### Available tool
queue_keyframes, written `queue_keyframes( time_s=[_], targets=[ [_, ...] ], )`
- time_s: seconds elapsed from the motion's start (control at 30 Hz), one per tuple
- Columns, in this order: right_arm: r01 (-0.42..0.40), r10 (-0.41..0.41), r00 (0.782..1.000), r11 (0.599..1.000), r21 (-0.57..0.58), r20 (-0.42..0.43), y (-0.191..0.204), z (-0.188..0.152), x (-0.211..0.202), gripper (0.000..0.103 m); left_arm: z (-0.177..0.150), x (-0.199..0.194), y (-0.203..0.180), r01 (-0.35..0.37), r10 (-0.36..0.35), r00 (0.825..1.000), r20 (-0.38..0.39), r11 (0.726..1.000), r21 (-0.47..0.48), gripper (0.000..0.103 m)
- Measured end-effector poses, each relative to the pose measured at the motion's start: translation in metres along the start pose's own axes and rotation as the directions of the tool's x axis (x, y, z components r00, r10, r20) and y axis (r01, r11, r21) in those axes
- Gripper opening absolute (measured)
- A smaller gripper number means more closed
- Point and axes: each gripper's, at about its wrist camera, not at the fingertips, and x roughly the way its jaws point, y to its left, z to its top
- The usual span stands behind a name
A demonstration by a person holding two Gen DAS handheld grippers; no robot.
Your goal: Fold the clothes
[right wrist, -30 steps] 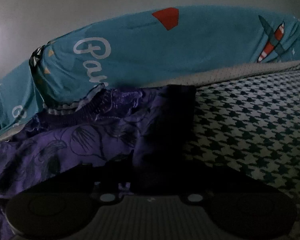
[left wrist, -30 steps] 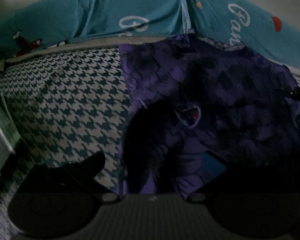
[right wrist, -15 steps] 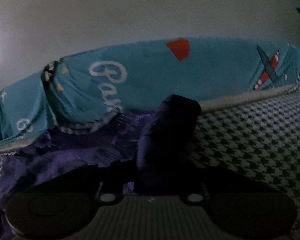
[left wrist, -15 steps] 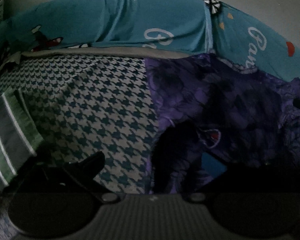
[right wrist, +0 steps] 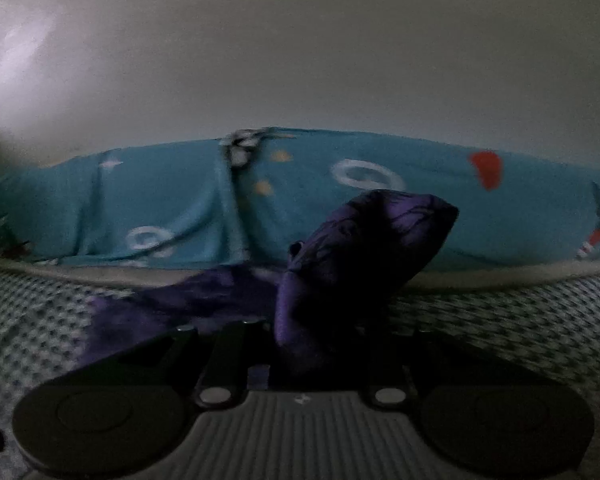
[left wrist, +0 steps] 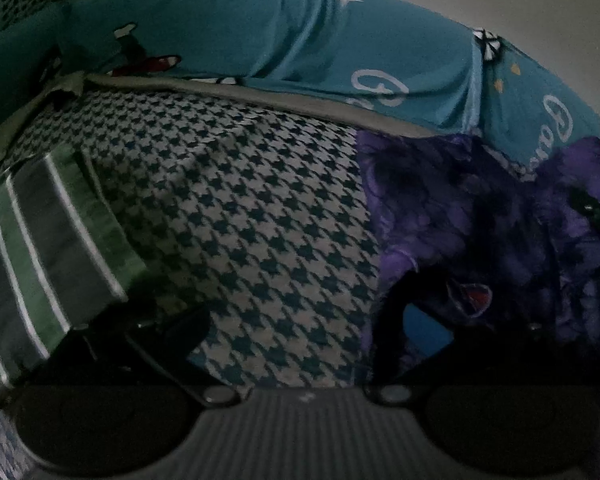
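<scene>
A purple patterned garment (left wrist: 480,216) lies spread on the houndstooth bed sheet (left wrist: 260,200), at the right of the left wrist view. My left gripper (left wrist: 300,320) stands open over bare sheet. Its left finger (left wrist: 172,332) rests above the sheet, and its right finger with a blue pad (left wrist: 428,336) sits at the garment's dark near edge. In the right wrist view my right gripper (right wrist: 308,344) is shut on a bunched fold of the purple garment (right wrist: 364,248). The fold rises above the jaws, and the rest of the cloth trails down to the left.
A folded green garment with white stripes (left wrist: 48,248) lies at the left on the sheet. A teal printed pillow or blanket (left wrist: 300,40) runs along the back edge of the bed against a pale wall (right wrist: 300,60).
The right gripper has lifted the purple fold off the bed and carried it left, its view tilting up to the wall. The left view has swung left, bringing the striped garment in.
</scene>
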Motion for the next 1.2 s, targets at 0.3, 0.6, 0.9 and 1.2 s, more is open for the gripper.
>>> queue_keyframes(
  time_s=[0.3, 0.6, 0.9, 1.2],
  targets=[
    [-0.139, 0.138, 0.99, 0.975, -0.173, -0.017, 0.102, -0.019, 0.017, 0.02, 0.005, -0.007, 0.018, -0.021, 0.022, 1.0, 0.021, 0.999, -0.045, 0.103],
    [-0.184, 0.175, 0.983, 0.954, -0.237, -0.058, 0.135, -0.039, 0.035, 0.03, 0.006, -0.01, 0.031, -0.036, 0.039, 0.999, 0.027, 0.996, -0.077, 0.103],
    [-0.331, 0.329, 0.943, 0.913, -0.238, -0.051, 0.131, -0.042, 0.009, 0.052, 0.009, -0.013, 0.039, -0.067, 0.072, 0.996, 0.043, 0.992, -0.104, 0.103],
    [-0.419, 0.411, 0.908, 0.879, -0.227, -0.082, 0.11, -0.042, -0.018, 0.052, 0.01, -0.018, 0.044, -0.076, 0.083, 0.995, 0.052, 0.989, -0.126, 0.103]
  ],
)
